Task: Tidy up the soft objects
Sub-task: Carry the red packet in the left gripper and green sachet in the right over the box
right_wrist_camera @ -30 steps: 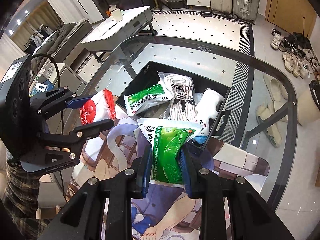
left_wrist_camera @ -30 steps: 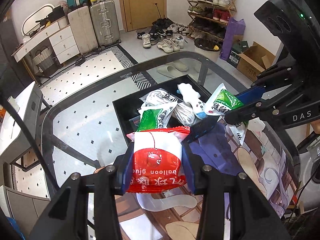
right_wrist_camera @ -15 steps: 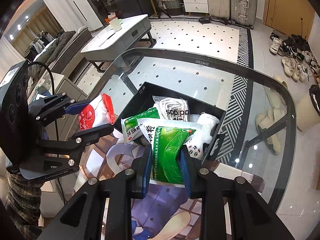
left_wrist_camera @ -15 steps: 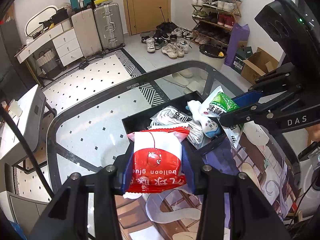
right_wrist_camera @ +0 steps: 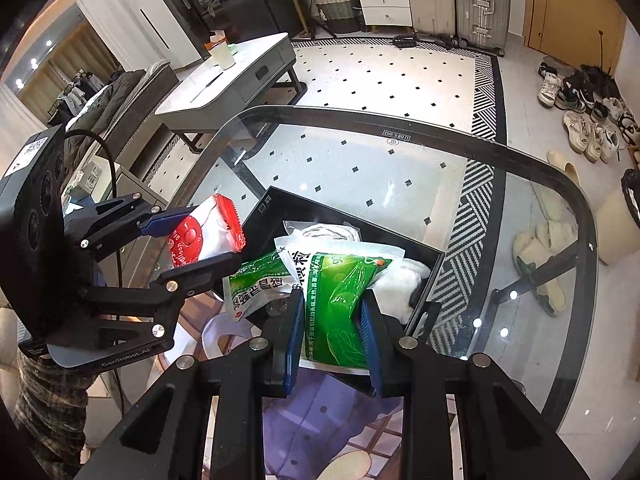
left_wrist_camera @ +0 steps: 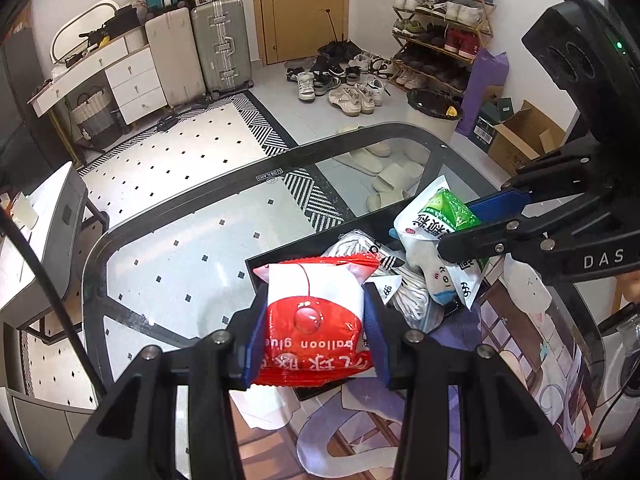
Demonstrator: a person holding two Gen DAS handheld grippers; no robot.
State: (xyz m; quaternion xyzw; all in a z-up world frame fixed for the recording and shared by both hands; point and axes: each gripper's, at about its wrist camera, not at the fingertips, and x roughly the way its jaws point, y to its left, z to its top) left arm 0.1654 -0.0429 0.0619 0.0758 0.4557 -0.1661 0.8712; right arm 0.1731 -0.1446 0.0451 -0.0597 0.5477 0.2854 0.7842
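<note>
Two grips loaded: left gripper (left_wrist_camera: 314, 332) pinches red pack (left_wrist_camera: 314, 320) mid-body at lower centre; right gripper (right_wrist_camera: 330, 328) pinches green pack (right_wrist_camera: 336, 308) likewise. Both look light, puffy, slick film, so hold mid-body, gently. Black box (right_wrist_camera: 424, 296) sits just beyond.

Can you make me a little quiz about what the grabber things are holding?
1. True or false: the left tool holds a red packet.
2. What colour is the packet in the right tool? A) blue B) green C) yellow
3. Fill in: both packets hang over a black ____ on the glass table.

Key: 1 true. 2 B. 3 box.
</note>
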